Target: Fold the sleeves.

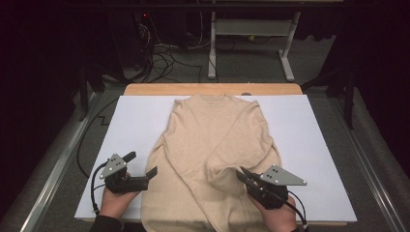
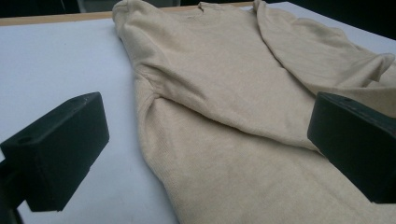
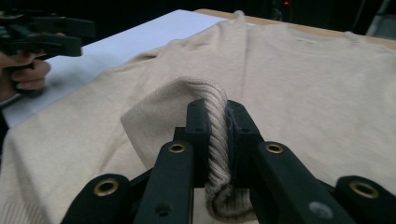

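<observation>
1. High view: you see a beige sweater (image 1: pixel 212 159) lying flat on the white sheet (image 1: pixel 309 145) that covers the table (image 1: pixel 145 89). Its collar points to 12 o'clock and its hem hangs over the table edge at 6 o'clock.
2. Your right gripper (image 1: pixel 244 178) is at about 5 o'clock of the sweater's middle, over the garment. Its jaws are pressed together on the ribbed cuff (image 3: pixel 215 140) of one sleeve (image 1: pixel 227 181).
3. In the right gripper view you can see this cuff pinched between the two black jaws; the knit stands up above them and also hangs below them. The sleeve cloth behind the cuff is lifted a little from the sweater body.
4. Your left gripper (image 1: pixel 143 164) is at about 8 o'clock of the sweater's middle, at the garment's left border. Its jaws stand wide apart and they hold nothing.
5. In the left gripper view one jaw is over the white sheet and the other jaw is over the sweater. The other sleeve (image 2: pixel 210 107) lies folded across the body, between the two jaws, with no pad touching it.
6. Your left hand (image 1: pixel 115 200) is near the table edge at 7 o'clock.
</observation>
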The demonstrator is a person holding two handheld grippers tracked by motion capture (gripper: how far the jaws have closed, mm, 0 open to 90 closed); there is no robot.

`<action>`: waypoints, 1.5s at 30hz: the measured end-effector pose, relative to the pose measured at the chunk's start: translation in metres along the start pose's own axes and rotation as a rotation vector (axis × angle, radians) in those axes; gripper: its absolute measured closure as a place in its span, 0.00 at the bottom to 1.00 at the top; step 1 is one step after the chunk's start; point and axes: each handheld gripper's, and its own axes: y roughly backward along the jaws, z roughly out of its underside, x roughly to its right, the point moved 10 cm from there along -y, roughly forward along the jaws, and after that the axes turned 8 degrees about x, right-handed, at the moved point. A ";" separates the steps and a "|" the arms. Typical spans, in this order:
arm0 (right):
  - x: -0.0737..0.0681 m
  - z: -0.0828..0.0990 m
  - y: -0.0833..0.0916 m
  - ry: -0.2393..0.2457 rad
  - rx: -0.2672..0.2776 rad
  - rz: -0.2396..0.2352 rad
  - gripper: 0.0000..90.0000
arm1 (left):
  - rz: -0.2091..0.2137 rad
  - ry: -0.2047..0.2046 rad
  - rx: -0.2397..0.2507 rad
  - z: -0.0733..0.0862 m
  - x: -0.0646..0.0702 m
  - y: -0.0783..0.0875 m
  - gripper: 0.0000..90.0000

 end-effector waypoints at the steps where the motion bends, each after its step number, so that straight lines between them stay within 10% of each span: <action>1: -0.004 0.000 -0.002 0.006 -0.001 -0.009 0.92 | 0.000 0.001 0.000 0.000 0.000 0.000 0.00; 45: -0.085 0.001 -0.020 0.045 -0.019 -0.202 0.91 | 0.006 0.010 -0.003 0.001 -0.002 -0.001 0.00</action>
